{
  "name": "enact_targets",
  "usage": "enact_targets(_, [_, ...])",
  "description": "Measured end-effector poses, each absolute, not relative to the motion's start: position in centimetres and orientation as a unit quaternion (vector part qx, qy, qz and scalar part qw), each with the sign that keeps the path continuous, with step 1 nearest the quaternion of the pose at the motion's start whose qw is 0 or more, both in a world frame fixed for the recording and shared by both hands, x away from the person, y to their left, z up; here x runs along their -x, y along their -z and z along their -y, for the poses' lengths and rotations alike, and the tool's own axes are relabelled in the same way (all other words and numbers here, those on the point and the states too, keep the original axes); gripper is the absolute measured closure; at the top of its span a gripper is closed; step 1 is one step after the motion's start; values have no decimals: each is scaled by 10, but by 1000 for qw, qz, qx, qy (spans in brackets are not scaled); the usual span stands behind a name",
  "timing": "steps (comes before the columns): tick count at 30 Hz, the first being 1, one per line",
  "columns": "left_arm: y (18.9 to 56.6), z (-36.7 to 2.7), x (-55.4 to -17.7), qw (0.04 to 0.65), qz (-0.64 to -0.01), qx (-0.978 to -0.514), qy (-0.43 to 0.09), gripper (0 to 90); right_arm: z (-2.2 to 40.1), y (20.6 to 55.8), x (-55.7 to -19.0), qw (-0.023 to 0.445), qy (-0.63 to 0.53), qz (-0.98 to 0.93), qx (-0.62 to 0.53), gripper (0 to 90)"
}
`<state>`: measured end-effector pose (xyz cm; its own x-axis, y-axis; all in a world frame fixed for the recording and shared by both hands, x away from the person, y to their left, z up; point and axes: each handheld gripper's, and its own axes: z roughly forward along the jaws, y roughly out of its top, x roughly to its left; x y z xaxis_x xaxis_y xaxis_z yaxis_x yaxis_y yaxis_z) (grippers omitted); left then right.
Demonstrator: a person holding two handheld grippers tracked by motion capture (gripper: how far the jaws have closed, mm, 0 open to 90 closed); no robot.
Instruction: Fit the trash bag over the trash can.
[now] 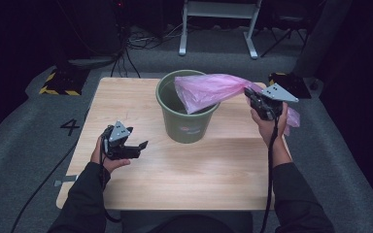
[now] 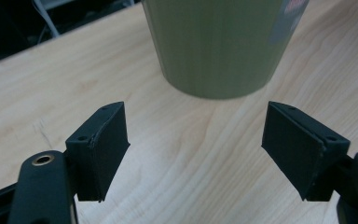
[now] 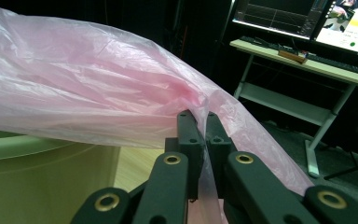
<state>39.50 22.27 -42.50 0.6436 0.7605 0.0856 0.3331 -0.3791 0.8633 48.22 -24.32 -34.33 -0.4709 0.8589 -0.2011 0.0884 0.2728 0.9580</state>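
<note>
A green bucket [image 1: 186, 114] stands upright near the middle of the wooden table [image 1: 194, 174]. A pink plastic bag [image 1: 209, 90] stretches from over the bucket's mouth out to the right. My right gripper [image 1: 250, 95] is shut on the bag's edge, held above the table right of the bucket; in the right gripper view the film [image 3: 98, 102] is pinched between the closed jaws [image 3: 204, 122]. My left gripper [image 1: 140, 146] hovers left of the bucket, jaws open with nothing between them. In the left gripper view the bucket's wall [image 2: 214, 42] rises just ahead of the open gripper [image 2: 196, 140].
Grey carpet surrounds the table. A white desk frame [image 1: 218, 24] and cables lie beyond the far edge. In the right gripper view a desk with monitors [image 3: 307, 18] stands at the back. Bare tabletop lies in front of the bucket.
</note>
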Motion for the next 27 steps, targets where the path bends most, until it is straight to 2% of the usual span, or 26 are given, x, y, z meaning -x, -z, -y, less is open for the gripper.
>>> enact_targets(12, [366,-216,-410,485,-312,-772,-269,233,237,345,-485,395,-483,-705,-336,888])
enact_targets(17, [338,-196,-413,500,-289,-766,-284,241,235,344,-484,395,-483,-707,-333,888])
enact_targets(27, [316,-148,-432,492,-264,-778,-288,262,231,342,-478,405,-474,-717,-312,886])
